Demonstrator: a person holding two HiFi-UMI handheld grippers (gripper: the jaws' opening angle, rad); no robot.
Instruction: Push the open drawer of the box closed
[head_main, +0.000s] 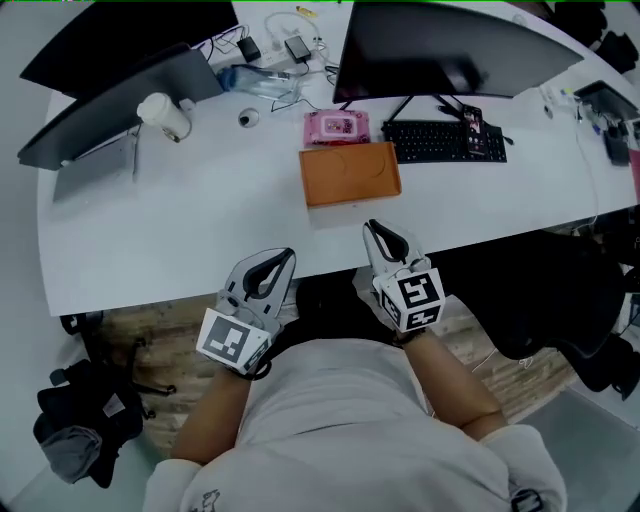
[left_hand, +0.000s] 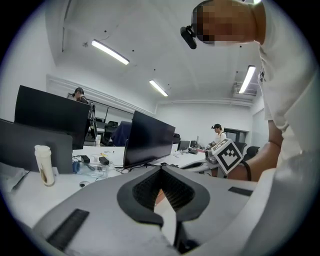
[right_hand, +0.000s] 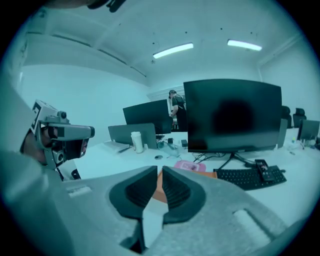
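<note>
Hovering just short of the orange box (head_main: 350, 173), left tool (head_main: 287, 256) is closed, empty; right tool (head_main: 370, 228) stands slightly ajar, empty.

My left gripper (head_main: 288, 254) and right gripper (head_main: 370, 227) are grey, with black pads (right_hand: 176, 192) and black-and-white checked cubes (head_main: 420, 298); my shirt (head_main: 340, 420) is white.

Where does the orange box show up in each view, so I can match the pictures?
Head view: orange box mid-desk, just nearer the person than the pink pack.
Left gripper view: only an orange sliver low centre, probably the box.
Right gripper view: low centre, under the pink pack, mostly hidden by the gripper body.
Shared landmark: white cup, at desk's left in each.
</note>
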